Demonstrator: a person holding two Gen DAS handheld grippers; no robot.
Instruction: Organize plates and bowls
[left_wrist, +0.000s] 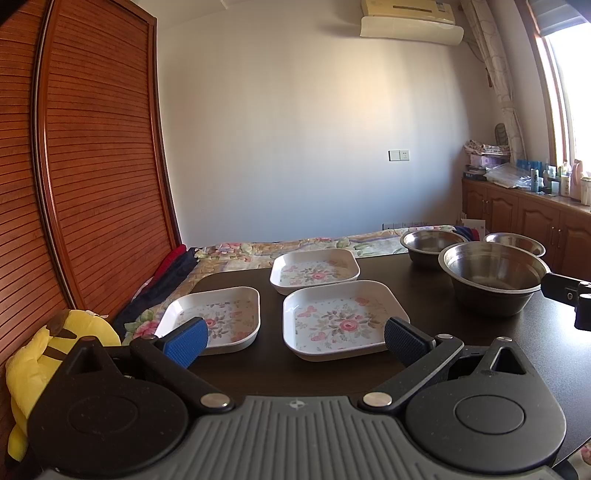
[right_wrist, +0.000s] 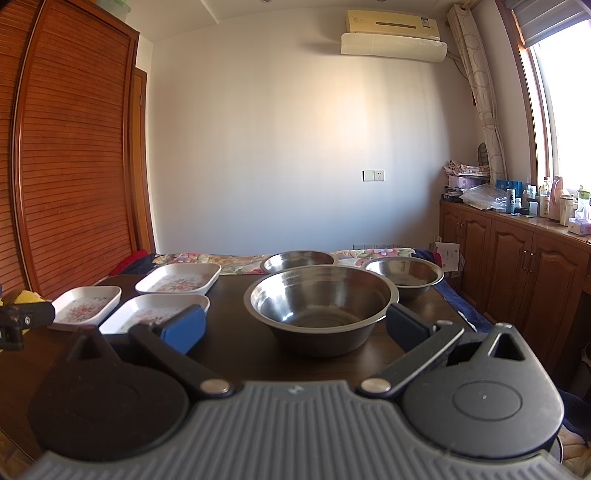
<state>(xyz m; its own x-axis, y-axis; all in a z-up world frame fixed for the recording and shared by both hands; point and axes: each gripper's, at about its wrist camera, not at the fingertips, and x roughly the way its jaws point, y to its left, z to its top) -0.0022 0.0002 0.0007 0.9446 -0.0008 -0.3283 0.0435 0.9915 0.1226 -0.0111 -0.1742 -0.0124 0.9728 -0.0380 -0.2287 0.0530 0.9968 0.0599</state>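
Plates ahead of the left gripper (left_wrist: 295, 341), bowls ahead of the right gripper (right_wrist: 295, 328).
Both spread wide, empty (nothing stacked yet); nearest plate (left_wrist: 341, 319) and big bowl (right_wrist: 319, 306) sit dead ahead between their fingers.

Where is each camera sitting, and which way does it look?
Left wrist: sits on the left gripper, looks forward over the nearest plate; its own open blue fingers show, plus part of the other gripper at the right edge.
Right wrist: sits on the right gripper, looks at the big bowl; its own open fingers show.
Both share: the table, three plates, three bowls, the far wall.
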